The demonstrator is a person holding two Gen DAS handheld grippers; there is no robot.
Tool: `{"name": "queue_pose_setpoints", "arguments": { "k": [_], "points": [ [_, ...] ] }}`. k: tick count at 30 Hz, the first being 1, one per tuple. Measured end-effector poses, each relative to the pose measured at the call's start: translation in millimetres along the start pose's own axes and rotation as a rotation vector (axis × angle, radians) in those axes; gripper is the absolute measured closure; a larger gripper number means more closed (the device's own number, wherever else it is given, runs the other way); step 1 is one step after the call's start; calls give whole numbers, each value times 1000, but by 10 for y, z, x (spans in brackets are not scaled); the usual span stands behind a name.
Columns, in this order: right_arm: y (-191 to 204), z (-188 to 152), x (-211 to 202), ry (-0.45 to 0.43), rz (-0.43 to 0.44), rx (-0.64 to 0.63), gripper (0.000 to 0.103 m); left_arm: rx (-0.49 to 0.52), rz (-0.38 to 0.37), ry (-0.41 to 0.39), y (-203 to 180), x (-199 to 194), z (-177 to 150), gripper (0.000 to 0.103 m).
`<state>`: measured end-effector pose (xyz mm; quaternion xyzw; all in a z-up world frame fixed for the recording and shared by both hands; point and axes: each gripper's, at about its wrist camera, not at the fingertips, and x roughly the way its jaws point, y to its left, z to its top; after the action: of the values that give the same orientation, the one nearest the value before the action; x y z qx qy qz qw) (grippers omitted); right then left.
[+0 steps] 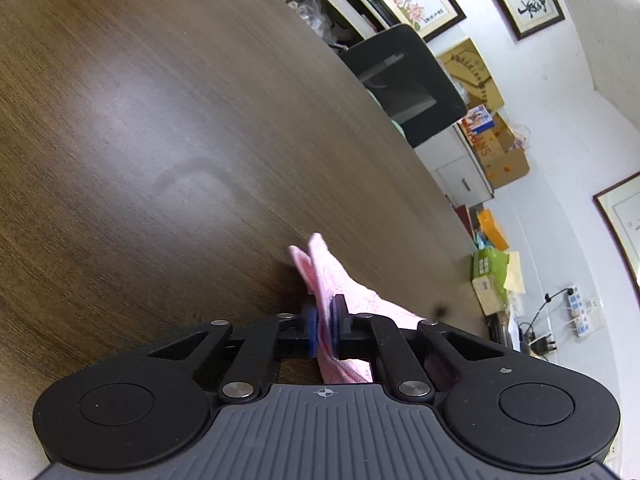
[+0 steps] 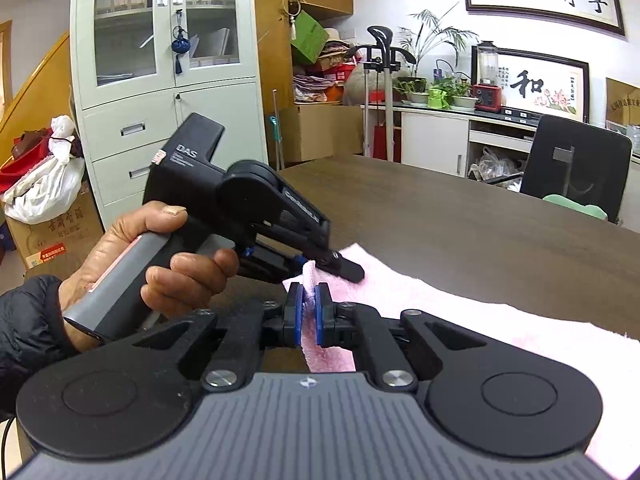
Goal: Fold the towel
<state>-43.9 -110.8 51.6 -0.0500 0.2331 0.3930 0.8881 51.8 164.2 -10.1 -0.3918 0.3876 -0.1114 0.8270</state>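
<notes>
The pink towel is lying on the surface, stretching away to the right. Both the left gripper and right gripper jaws are pinching cloth at its near-left corner, close together.

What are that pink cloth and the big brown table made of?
The pink towel looks like soft terry cotton: its surface is fuzzy and looped, and it bunches where the tongs pinch it. The table looks like dark wood or wood-grain laminate, I cannot tell which: fine grain lines and a dull, smooth sheen.
</notes>
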Motion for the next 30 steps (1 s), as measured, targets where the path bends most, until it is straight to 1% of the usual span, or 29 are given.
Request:
{"name": "queue_pose_setpoints", "arguments": {
  "k": [3,7,9,11,13,14,16,18,19,20,24,25,30],
  "points": [
    [1,-24,-52,-22,-12,10,96,22,-23,-32,-109,-37,-3,99],
    [-100,-35,-233,-96,-37,65,96,46,-59,-62,-315,-80,18,99],
    [-200,-41,-360,-140,-50,106,96,64,-70,-61,-446,-75,27,99],
    [-330,-65,-510,-179,-62,144,96,93,-80,-62,-642,-64,27,99],
    [-451,-101,-643,-207,-74,172,96,149,-90,-61,-942,-22,4,99],
    [-509,-121,-707,-218,-75,184,96,165,-93,-60,-1020,-11,-8,99],
    [-642,-171,-846,-239,-89,208,96,226,-100,-49,-1332,96,-70,99],
    [-800,-239,-1004,-261,-112,238,96,276,-92,-31,-1537,196,-147,99],
    [-910,-298,-1101,-269,-131,259,96,312,-79,-14,-1701,317,-222,99],
    [-965,-327,-1144,-269,-140,271,96,322,-76,-9,-1739,363,-242,99],
    [-1222,-521,-1313,-255,-179,335,96,435,-31,51,-2085,740,-531,99],
    [-1292,-581,-1340,-241,-191,353,96,462,-19,66,-2164,830,-600,99],
    [-1444,-736,-1329,-178,-216,401,96,537,29,130,-2275,1130,-871,99]
  ]
}}
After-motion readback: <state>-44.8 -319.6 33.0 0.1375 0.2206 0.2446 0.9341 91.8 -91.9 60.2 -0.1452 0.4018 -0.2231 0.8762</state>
